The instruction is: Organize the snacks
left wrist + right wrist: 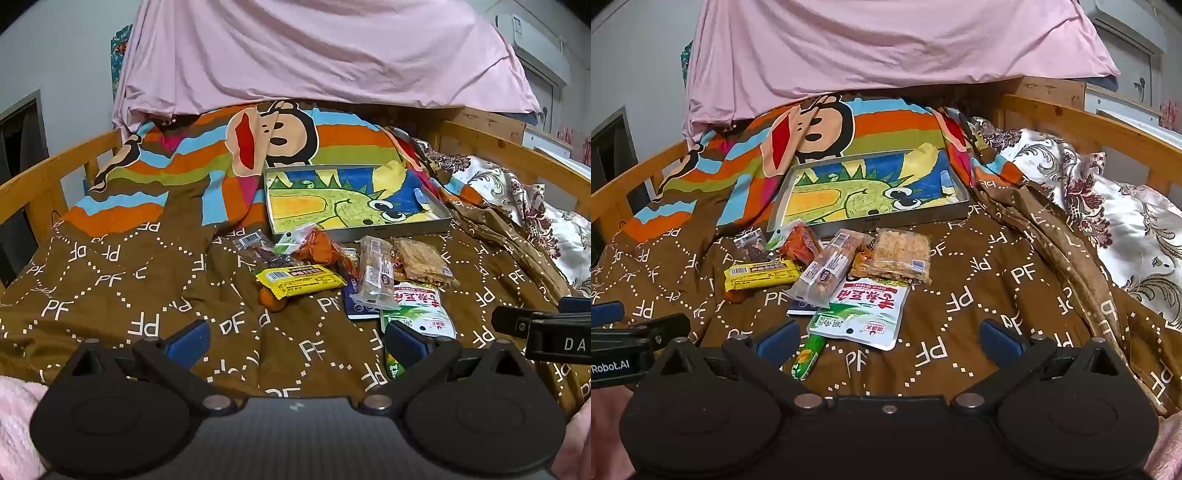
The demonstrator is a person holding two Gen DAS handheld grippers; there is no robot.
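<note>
Left claw [295, 341]: stood wide apart, blue pads clear of everything, nothing held; it hung low over the bed, pointing down toward the snack pile.
Right claw [886, 341]: likewise fully spread and empty, just beside the left one, above the near end of the pile.
Bedspread [979, 295]: brown, printed with letters, soft and rumpled; it carried all the snacks. Judged a yielding base that would sink under a downward press.
Green stick [809, 356]: nearest item, a slim tube lying partly under the white-and-green pouch. Probably light and prone to rolling; a pinch across its middle would suit.
White-and-green pouch [868, 310]: flat, glossy, red lettering. Judged light, slippery, floppy; best taken by one edge.
Dark blue packet [356, 308]: mostly hidden beneath other wrappers.
Clear-wrapped bar [827, 273]: long, lying on top of the pile. Probably fairly stiff; grip across the narrow width.
Yellow bar [761, 275]: left side of the pile, resting on a small orange item. Firm-looking, easy across its short side.
Square crisp cake [901, 256]: clear wrap, right of the pile. Likely brittle; light squeeze at the edges.
Orange bag [801, 243] and dark packet [751, 247]: far end, crinkly film.
Tray [798, 173]: metal rim, cartoon picture inside, empty, just behind the pile; the presumed destination.
Pink sheet [886, 44]: draped beyond.
</note>
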